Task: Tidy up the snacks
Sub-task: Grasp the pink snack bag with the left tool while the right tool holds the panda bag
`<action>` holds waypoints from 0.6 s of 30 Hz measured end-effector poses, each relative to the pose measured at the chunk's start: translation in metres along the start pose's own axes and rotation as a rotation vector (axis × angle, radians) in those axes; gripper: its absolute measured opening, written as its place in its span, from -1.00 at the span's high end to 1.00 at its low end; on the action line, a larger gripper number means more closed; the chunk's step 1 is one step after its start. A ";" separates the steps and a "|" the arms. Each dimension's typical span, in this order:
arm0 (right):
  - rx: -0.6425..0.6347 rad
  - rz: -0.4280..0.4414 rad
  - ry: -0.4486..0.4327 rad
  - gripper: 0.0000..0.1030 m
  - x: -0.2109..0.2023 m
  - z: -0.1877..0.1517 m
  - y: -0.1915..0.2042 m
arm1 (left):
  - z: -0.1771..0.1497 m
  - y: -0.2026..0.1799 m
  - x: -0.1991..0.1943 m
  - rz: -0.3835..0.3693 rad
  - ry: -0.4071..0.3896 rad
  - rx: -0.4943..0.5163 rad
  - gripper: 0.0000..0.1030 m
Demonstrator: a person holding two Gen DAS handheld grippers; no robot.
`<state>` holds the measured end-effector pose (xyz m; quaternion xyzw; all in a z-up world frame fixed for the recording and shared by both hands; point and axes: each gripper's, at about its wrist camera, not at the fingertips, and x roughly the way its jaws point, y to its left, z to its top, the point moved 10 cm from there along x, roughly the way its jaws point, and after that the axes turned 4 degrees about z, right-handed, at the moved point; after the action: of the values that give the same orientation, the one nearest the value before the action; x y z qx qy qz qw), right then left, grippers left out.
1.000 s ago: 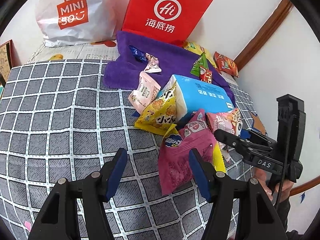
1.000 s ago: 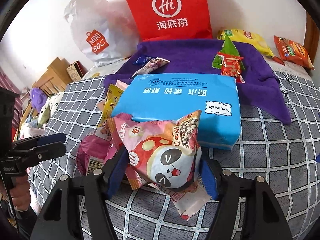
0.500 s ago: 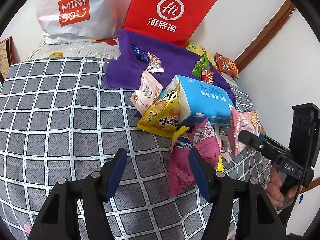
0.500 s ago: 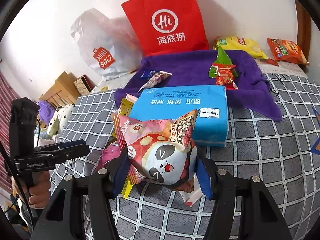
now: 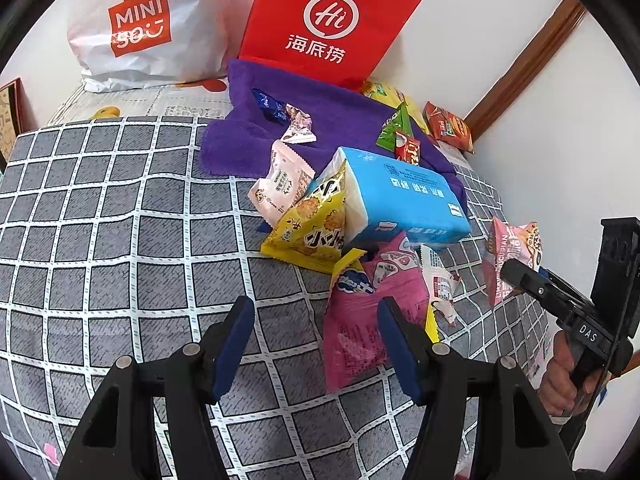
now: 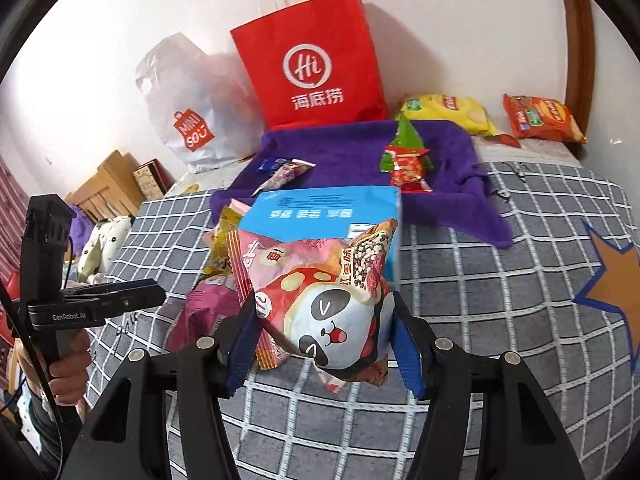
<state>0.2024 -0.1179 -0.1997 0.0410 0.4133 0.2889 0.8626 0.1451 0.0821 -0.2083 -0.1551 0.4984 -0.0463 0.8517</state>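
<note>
My right gripper is shut on a pink panda snack bag and holds it above the checked bedspread; the bag also shows at the right of the left wrist view. My left gripper is open and empty, low over the bedspread. Its right finger overlaps a magenta snack bag. A yellow snack bag and a pale pink packet lean on a blue tissue pack. A purple towel holds several small snacks.
A red paper bag and a white MINISO bag stand against the wall. A yellow chip bag and an orange one lie behind the towel. The grey checked bedspread is open at left.
My right gripper has lifted the panda bag off the pile and drawn it back to the right. The left gripper has stayed open and shifted only slightly.
</note>
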 end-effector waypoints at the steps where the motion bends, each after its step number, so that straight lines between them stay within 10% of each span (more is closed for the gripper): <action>1: 0.004 -0.006 -0.002 -0.16 -0.002 -0.001 -0.003 | -0.001 -0.001 0.000 0.000 -0.001 0.001 -0.19; 18: 0.029 -0.024 -0.017 -0.16 -0.018 -0.012 -0.030 | -0.002 -0.045 0.008 -0.074 0.018 0.047 -0.23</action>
<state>0.1986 -0.1537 -0.2046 0.0507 0.4103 0.2721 0.8689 0.1510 0.0372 -0.2022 -0.1532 0.4988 -0.0909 0.8482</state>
